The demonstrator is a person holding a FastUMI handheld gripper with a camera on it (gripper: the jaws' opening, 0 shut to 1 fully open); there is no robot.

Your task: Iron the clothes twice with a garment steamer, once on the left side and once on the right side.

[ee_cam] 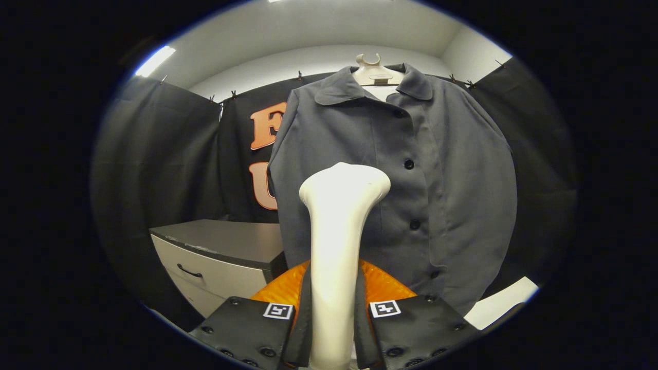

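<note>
A grey buttoned jacket (442,169) hangs on a pale hanger (376,72) straight ahead of me, its front facing me. My gripper (333,313) is shut on the white garment steamer (339,226), with one finger pressing each side of its handle. The steamer stands upright between the fingers, and its wide head rises in front of the jacket's left half, just left of the button row. I cannot tell whether the head touches the cloth. An orange part of the steamer (383,285) shows behind the handle, low down.
A grey cabinet with a drawer and dark handle (216,257) stands low to the left of the jacket. A white flat surface (501,303) lies low to the right. Black cloth walls close in the booth on both sides.
</note>
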